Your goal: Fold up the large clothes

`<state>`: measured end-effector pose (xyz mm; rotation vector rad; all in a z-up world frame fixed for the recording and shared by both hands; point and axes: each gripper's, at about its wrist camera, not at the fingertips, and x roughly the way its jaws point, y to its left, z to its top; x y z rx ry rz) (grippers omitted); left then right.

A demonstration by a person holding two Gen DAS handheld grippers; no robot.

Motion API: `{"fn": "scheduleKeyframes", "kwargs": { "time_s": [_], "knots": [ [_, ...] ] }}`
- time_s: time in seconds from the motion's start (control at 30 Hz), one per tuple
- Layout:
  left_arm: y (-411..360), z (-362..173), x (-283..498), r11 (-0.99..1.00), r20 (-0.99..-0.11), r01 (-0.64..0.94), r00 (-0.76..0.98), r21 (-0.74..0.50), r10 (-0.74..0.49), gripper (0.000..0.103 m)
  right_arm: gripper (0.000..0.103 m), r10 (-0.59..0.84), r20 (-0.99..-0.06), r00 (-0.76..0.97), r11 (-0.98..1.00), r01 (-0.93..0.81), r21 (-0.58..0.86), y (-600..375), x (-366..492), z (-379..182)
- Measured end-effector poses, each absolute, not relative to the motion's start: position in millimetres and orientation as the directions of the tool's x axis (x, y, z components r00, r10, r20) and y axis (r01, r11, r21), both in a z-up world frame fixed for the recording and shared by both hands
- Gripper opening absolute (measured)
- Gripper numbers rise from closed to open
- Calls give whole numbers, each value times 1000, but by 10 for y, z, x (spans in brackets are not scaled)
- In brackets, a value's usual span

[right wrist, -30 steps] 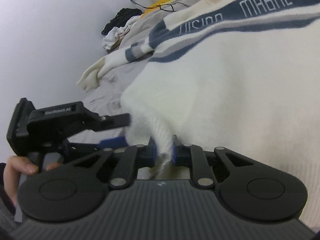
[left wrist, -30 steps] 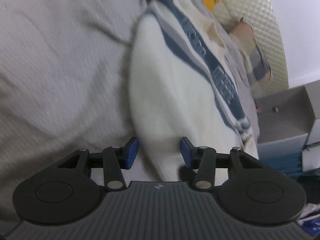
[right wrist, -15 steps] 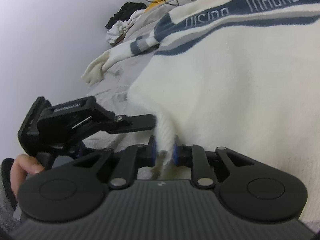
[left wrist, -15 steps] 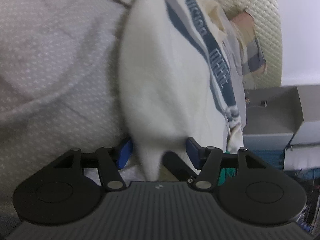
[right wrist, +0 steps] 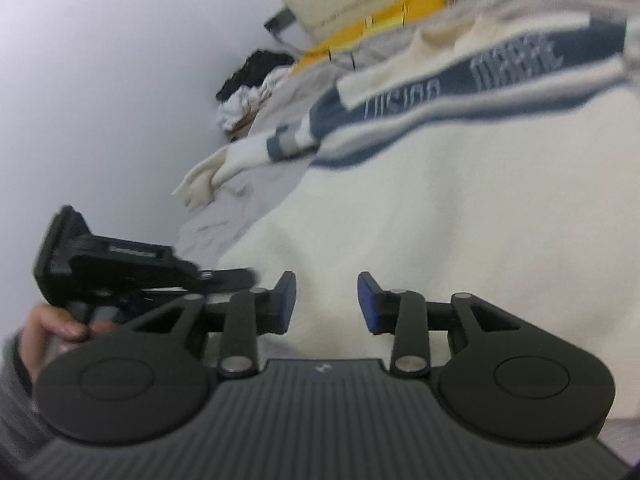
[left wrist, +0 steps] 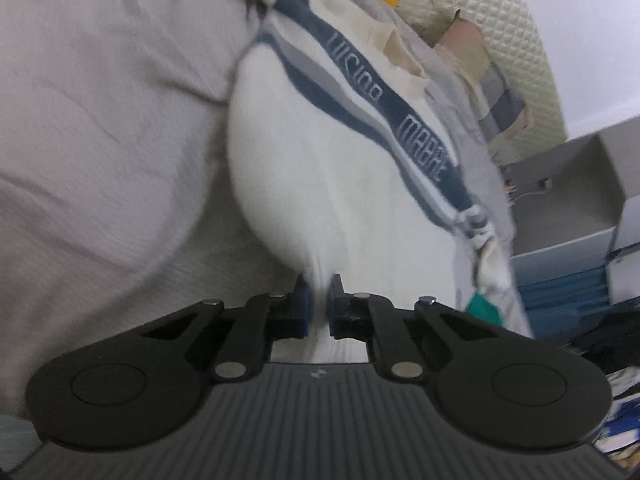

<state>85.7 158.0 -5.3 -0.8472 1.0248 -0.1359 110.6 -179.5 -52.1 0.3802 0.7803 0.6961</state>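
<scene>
Blur softens the lettering on the cream sweater [left wrist: 320, 184] lying on the grey bed [left wrist: 100, 120]. The left gripper [left wrist: 319, 300], just closed, pinches its hem; the right gripper [right wrist: 327, 304], just opening, is parted over it.

The sweater [left wrist: 320, 184] lay on the bed sheet [left wrist: 100, 120], its hem near and its collar far. Past the collar sat a pillow [left wrist: 472, 4] (against the far end). A box [left wrist: 576, 184] stood right of the bed.
</scene>
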Motion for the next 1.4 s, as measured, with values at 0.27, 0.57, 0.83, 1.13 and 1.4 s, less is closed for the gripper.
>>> {"fn": "scheduleKeyframes", "kwargs": {
  "time_s": [0.27,0.57,0.83,1.13,1.4],
  "knots": [
    [1457,134,963,907,-894,-237,377,-348,-244,8,38,592,-521,615,802,-380,461,-1991,1143,-435],
    [1456,1,919,930,-918,-237,350,-281,-188,13,38,488,-484,727,869,-353,346,-2156,1120,-284],
    [1260,477,631,959,-842,-193,534,-210,-77,39,38,471,-471,746,878,-342,336,-2217,1160,-254],
    [475,939,804,970,-668,-65,735,-236,-113,40,38,400,-423,813,914,-320,248,-2296,971,-106],
    [-196,1247,958,980,-542,101,821,-170,-179,46,38,320,-368,873,941,-250,227,-2480,914,2]
  ]
}}
